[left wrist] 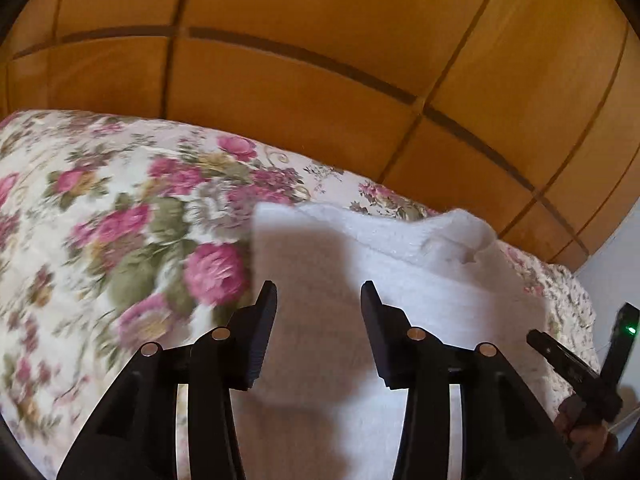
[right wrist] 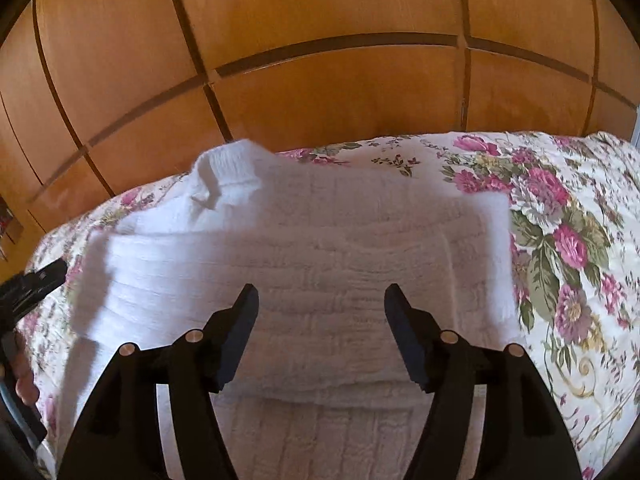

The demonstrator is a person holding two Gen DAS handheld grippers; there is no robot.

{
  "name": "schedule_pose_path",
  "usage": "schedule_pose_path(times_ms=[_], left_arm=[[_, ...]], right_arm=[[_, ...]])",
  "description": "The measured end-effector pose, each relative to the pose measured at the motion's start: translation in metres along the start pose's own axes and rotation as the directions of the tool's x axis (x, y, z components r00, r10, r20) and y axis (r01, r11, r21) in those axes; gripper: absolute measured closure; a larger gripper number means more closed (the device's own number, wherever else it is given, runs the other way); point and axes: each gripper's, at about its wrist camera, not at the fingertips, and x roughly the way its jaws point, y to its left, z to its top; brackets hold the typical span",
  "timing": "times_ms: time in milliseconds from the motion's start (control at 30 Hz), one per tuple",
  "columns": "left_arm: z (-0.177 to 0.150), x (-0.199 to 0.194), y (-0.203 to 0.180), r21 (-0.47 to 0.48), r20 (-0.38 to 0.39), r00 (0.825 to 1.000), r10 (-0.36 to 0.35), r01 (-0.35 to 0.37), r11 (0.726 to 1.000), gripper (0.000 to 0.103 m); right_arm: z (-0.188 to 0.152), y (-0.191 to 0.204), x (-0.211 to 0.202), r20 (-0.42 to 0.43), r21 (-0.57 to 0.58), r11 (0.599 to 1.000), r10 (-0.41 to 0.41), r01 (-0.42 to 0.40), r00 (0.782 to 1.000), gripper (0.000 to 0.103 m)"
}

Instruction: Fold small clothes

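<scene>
A white textured cloth [right wrist: 320,240] lies on the floral bedspread [right wrist: 560,240], with one layer folded over and its fold edge running across near me. Its far left corner [right wrist: 228,160] stands up, rumpled. My right gripper [right wrist: 322,294] hovers open just above the middle of the cloth, with nothing between its fingers. In the left wrist view the same cloth [left wrist: 400,300] fills the lower middle, and my left gripper [left wrist: 318,292] is open over its left part, holding nothing. The raised corner [left wrist: 460,232] shows at the far side.
Wooden wardrobe doors [right wrist: 320,88] rise right behind the bed. The bedspread [left wrist: 100,220] stretches away to the left of the cloth. A hand [left wrist: 580,432] holding the other gripper shows at the right edge, and a hand [right wrist: 24,388] shows at the right wrist view's left edge.
</scene>
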Motion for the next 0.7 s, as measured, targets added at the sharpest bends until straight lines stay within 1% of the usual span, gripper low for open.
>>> schedule_pose_path(times_ms=[33,67,100,133,167,200,233,300,367,400,433,467,500,567,600,633,700], left_arm=[[0.002,0.011,-0.003,0.008,-0.017,1.000,-0.003,0.003,1.000,0.061],[0.000,0.022,-0.001,0.011,-0.025,0.999,0.033,-0.033,0.999,0.061],[-0.003,0.031,0.002,0.008,-0.044,0.997,0.066,-0.066,0.998,0.061],[-0.008,0.047,0.010,0.006,-0.086,0.993,0.086,-0.086,0.996,0.062],[-0.011,0.053,0.016,-0.002,-0.087,0.991,0.103,-0.104,0.995,0.065],[-0.017,0.053,0.023,-0.017,-0.062,0.994,0.085,-0.086,0.996,0.067],[-0.020,0.051,0.025,-0.011,-0.047,0.996,0.078,-0.078,0.997,0.067],[-0.025,0.047,0.023,0.000,-0.035,0.995,0.099,-0.099,0.995,0.067],[-0.025,0.044,0.021,-0.009,-0.036,0.992,0.122,-0.123,0.992,0.067],[-0.027,0.038,0.022,-0.014,-0.037,0.988,0.149,-0.150,0.989,0.065],[-0.027,0.029,0.020,-0.021,-0.037,0.982,0.187,-0.188,0.982,0.060],[-0.028,0.020,0.020,-0.035,-0.038,0.982,0.186,-0.188,0.982,0.059],[-0.029,0.013,0.021,-0.046,-0.035,0.982,0.183,-0.185,0.982,0.059],[-0.034,-0.011,0.017,-0.038,0.001,0.984,0.181,-0.181,0.983,0.057],[-0.038,-0.021,0.015,-0.026,0.015,0.983,0.185,-0.184,0.983,0.051],[-0.044,-0.034,0.014,-0.024,0.028,0.982,0.186,-0.185,0.982,0.050],[-0.054,-0.053,0.012,-0.023,0.036,0.986,0.164,-0.163,0.986,0.050]], right_arm=[[0.000,0.000,0.004,-0.006,-0.004,1.000,-0.004,0.004,1.000,0.036],[0.000,-0.001,0.012,-0.020,-0.003,1.000,-0.018,0.018,1.000,0.036],[-0.002,-0.002,0.018,-0.031,-0.002,1.000,-0.023,0.023,0.999,0.034],[-0.005,-0.001,0.024,-0.039,-0.010,1.000,-0.024,0.024,0.999,0.028],[-0.009,0.000,0.031,-0.044,-0.029,0.999,-0.028,0.026,0.999,0.026],[-0.014,0.004,0.037,-0.042,-0.058,0.997,-0.045,0.043,0.998,0.023],[-0.017,0.009,0.040,-0.024,-0.084,0.994,-0.070,0.068,0.997,0.021],[-0.019,0.014,0.043,-0.011,-0.108,0.990,-0.096,0.095,0.995,0.018],[-0.018,0.012,0.044,-0.011,-0.102,0.990,-0.097,0.095,0.995,0.018],[-0.018,0.012,0.043,-0.012,-0.100,0.991,-0.095,0.094,0.995,0.018],[-0.017,0.011,0.042,-0.013,-0.096,0.991,-0.094,0.092,0.995,0.018],[-0.015,0.009,0.037,-0.015,-0.089,0.992,-0.090,0.088,0.996,0.017],[-0.014,0.009,0.033,-0.015,-0.084,0.993,-0.083,0.082,0.996,0.014],[-0.014,0.008,0.019,-0.007,-0.049,0.996,-0.073,0.072,0.997,0.013],[-0.016,0.008,0.013,-0.004,-0.035,0.997,-0.070,0.069,0.998,0.012],[-0.019,0.007,0.007,-0.005,-0.022,0.998,-0.064,0.063,0.998,0.012],[-0.030,0.008,-0.007,-0.010,-0.012,0.998,-0.054,0.054,0.999,0.010]])
